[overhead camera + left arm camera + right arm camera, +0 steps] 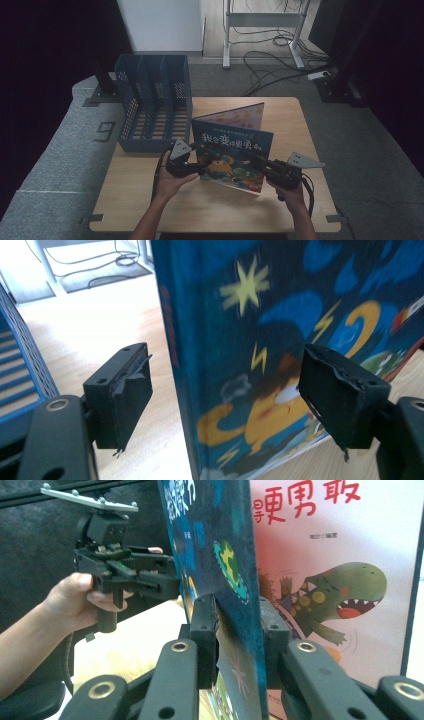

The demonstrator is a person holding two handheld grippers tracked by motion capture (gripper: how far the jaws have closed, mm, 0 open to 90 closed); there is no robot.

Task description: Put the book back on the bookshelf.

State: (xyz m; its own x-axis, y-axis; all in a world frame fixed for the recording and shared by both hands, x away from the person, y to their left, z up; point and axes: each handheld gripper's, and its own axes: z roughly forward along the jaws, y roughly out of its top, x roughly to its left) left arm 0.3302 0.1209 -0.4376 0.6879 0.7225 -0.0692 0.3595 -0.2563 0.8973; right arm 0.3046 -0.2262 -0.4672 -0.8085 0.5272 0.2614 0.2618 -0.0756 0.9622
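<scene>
A dark blue picture book (231, 156) stands upright on the wooden table (150, 200), its cover facing me. My left gripper (200, 169) is at the book's left spine edge. In the left gripper view its jaws (232, 380) stand wide apart with the spine (200, 365) between them, and the pads do not press on it. My right gripper (257, 164) holds the book's lower right edge. In the right gripper view its pads (239, 625) clamp the blue book (215, 530) from both sides. The left gripper (165, 580) shows beyond the book.
A second book (235, 116), with a green dinosaur on its cover (340, 580), stands close behind the blue one. A blue slotted file rack (150, 100) stands at the table's back left. Cables and a desk frame (265, 30) lie on the floor beyond.
</scene>
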